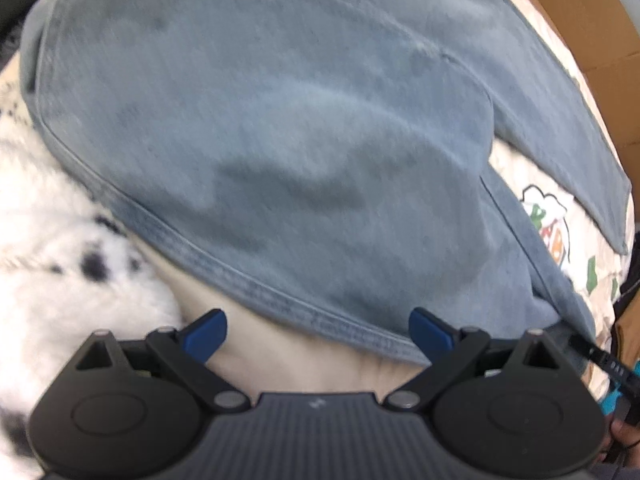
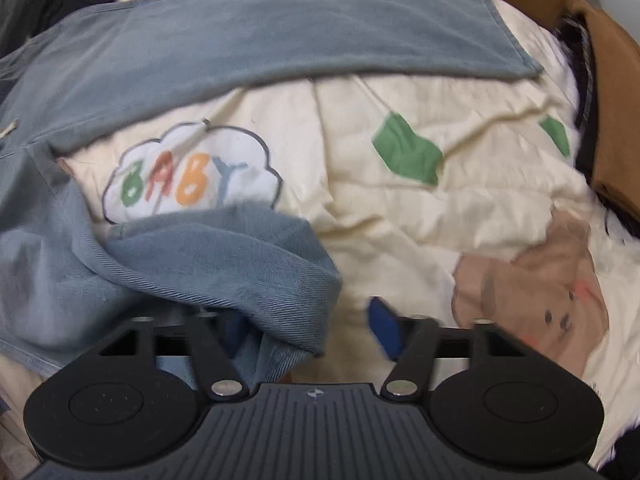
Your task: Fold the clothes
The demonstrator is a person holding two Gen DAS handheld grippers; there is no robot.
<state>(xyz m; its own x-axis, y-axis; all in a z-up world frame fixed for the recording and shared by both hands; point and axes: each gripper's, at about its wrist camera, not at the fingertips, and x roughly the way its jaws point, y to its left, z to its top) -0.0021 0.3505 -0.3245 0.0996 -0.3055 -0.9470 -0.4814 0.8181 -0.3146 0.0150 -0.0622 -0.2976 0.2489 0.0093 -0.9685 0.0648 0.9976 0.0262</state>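
While blue garment (image 1: 280, 128) fills most of left wrist view, spread over cream quilt (image 2: 400, 220), left gripper (image 1: 318, 334) hangs at lower centre, jaws wide apart, hem between blue pads, not pinched. Right gripper (image 2: 320, 328) at lower centre of right wrist view: jaws apart, garment fold draped over left finger, right pad bare. Sleeve crosses upper frame. "BABY" cloud print (image 2: 192, 172) at left centre, bear print (image 2: 536, 280) at right.
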